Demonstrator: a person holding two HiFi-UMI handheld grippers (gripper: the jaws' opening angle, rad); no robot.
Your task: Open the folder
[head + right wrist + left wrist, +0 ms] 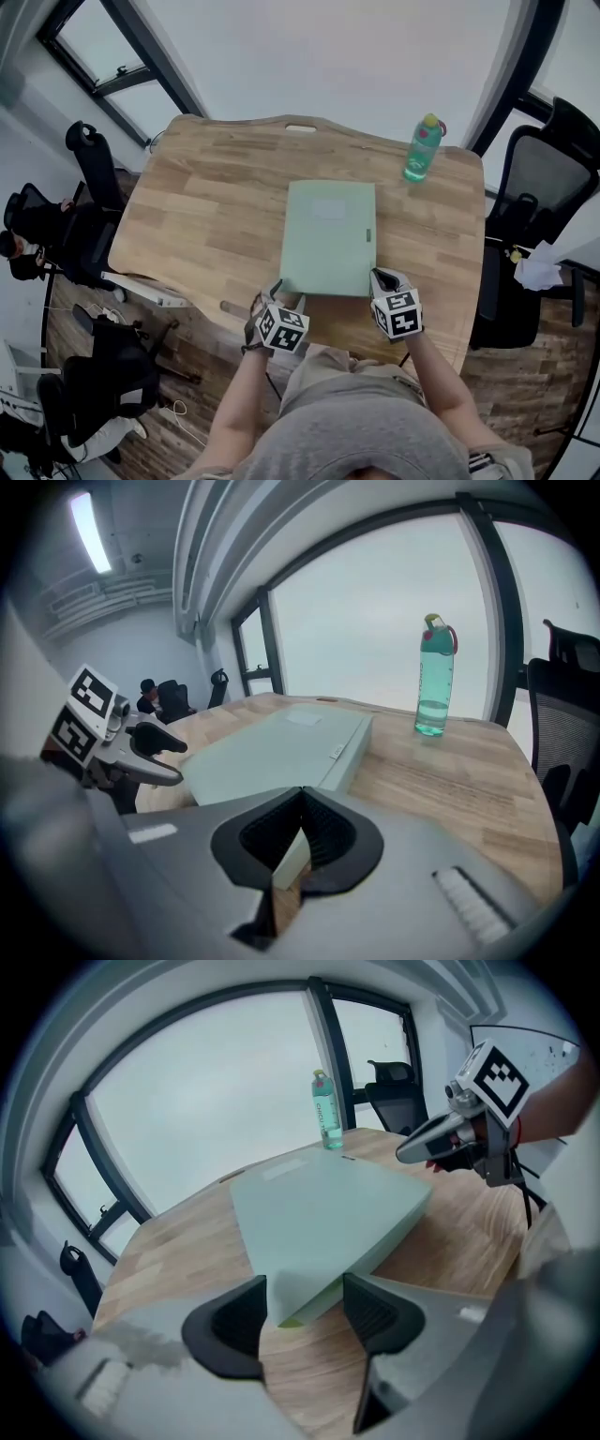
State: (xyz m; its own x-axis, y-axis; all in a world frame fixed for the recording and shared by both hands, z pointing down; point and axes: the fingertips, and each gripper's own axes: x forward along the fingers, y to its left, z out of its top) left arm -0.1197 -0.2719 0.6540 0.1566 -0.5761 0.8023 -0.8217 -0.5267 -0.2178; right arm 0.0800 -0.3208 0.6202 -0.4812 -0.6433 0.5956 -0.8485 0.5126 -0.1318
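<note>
A pale green folder lies flat and closed in the middle of the wooden table. My left gripper is at its near left corner. In the left gripper view that gripper is open, and the folder's corner sits between the two pads with a gap on each side. My right gripper is at the near right corner. In the right gripper view that gripper has its jaws closed on a thin pale edge of the folder.
A teal water bottle stands upright at the table's far right, beyond the folder. Black office chairs stand on the right and the left. A seated person is at the far left. The table's near edge is just below my grippers.
</note>
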